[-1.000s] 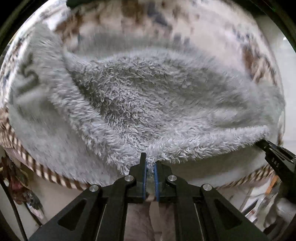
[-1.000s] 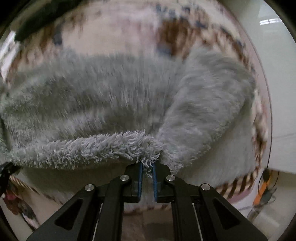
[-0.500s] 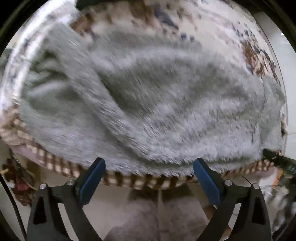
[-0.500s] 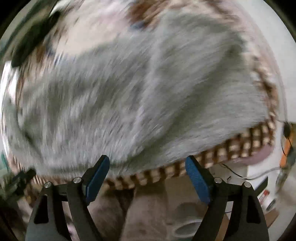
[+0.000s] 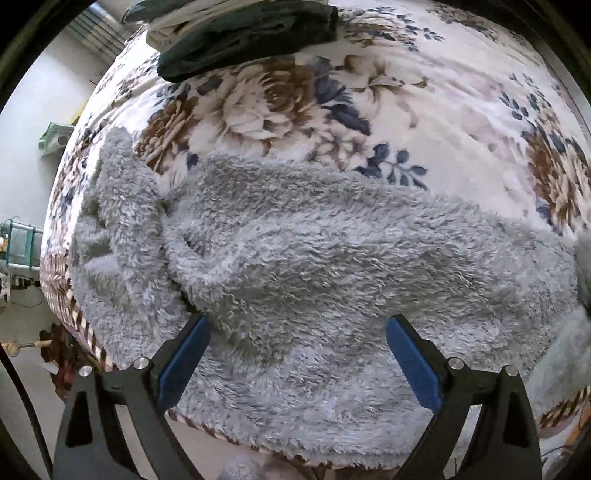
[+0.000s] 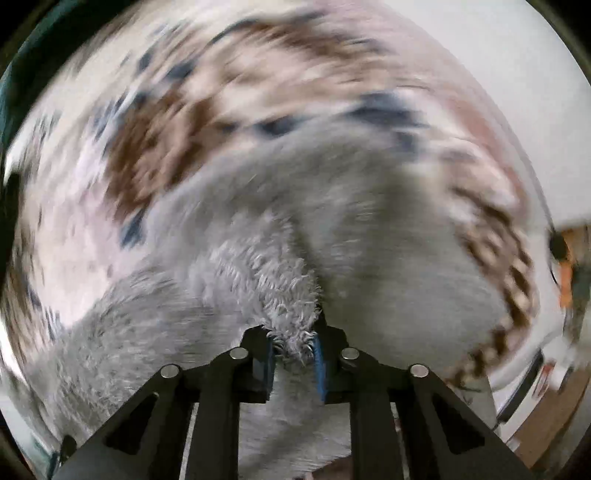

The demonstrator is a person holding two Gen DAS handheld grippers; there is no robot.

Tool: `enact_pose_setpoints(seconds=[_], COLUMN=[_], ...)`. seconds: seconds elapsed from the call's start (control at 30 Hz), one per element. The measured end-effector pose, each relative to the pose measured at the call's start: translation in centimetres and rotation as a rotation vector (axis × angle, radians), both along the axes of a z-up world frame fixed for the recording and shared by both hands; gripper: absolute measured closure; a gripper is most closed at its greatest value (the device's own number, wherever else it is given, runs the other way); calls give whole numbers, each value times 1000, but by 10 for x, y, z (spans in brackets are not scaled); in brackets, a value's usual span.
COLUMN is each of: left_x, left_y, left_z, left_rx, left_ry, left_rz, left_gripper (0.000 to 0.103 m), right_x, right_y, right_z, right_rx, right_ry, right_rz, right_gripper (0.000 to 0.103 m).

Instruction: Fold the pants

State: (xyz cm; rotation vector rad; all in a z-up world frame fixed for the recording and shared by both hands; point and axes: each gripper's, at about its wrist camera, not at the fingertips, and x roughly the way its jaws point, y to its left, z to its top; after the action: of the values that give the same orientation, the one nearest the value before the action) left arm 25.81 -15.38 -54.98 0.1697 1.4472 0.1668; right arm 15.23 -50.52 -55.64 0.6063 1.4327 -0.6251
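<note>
The grey fluffy pants [image 5: 314, 266] lie spread across the floral bed cover, one layer folded over another, reaching the near edge of the bed. My left gripper [image 5: 297, 360] hangs just above the near part of the pants, wide open and empty. In the blurred right wrist view my right gripper [image 6: 293, 356] is shut on a tuft of the grey pants [image 6: 273, 288], which bunches up between its blue pads. The rest of the pants trails off to both sides there.
The bed has a floral cover [image 5: 369, 85] with a brown checked border [image 5: 85, 332]. A pile of dark folded clothes [image 5: 243, 33] sits at the far side. Floor and clutter [image 5: 22, 258] lie to the left of the bed.
Both grippers let go of the pants edge and opened. The left one stays open over the pants. The right one has since closed on a tuft of the pants and is moving.
</note>
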Motion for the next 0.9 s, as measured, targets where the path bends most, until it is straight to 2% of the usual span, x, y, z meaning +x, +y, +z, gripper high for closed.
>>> enact_pose_setpoints(seconds=[0.1,0.2,0.23,0.27,0.3,0.33,0.4,0.47,0.53,0.57,0.63,0.7,0.8,0.9], left_x=[-12,-21,-23,-24,-25,-26,-26,-26,-26,-25,-24,-23,-16,-1], left_y=[1,2,1,-1,-3,-6,-9,-10,-8,-5,2,12,38,79], left_z=[-4,-12,-13,-14,-13,-11,-6,1,8,11,18,28,44,57], left_rx=[14,6,0,-1,-1,3,4,0,-6,-9,-22,-20,16,66], left_ry=[17,48,56,54,51,44,25,16,2,-4,-11,-21,-52,-91], left_rz=[18,47,50,45,38,29,16,16,23,27,38,42,46,54], left_gripper=[6,6,6,6,6,6,6,6,6,6,6,6,6,6], right_x=[-69,-116,-127,-138,-148,-157,-176,-196,-213,-200,-200,-179,-130,-82], right_y=[-30,-54,-58,-61,-62,-63,-70,-72,-71,-74,-64,-35,28,107], right_z=[3,-30,-34,-34,-32,-27,-17,-6,12,21,25,28,29,31], right_rx=[14,222,271,310,309,292,286,235,133,132,133,138,126,105], right_ry=[11,30,0,-41,-53,-59,-111,-116,-46,-41,8,54,115,136], right_rz=[-181,-320,-359,-397,-418,-439,-492,-539,-568,-573,-518,-383,-128,94], right_gripper=[85,80,80,74,66,64,63,63,62,62,62,59,47,47])
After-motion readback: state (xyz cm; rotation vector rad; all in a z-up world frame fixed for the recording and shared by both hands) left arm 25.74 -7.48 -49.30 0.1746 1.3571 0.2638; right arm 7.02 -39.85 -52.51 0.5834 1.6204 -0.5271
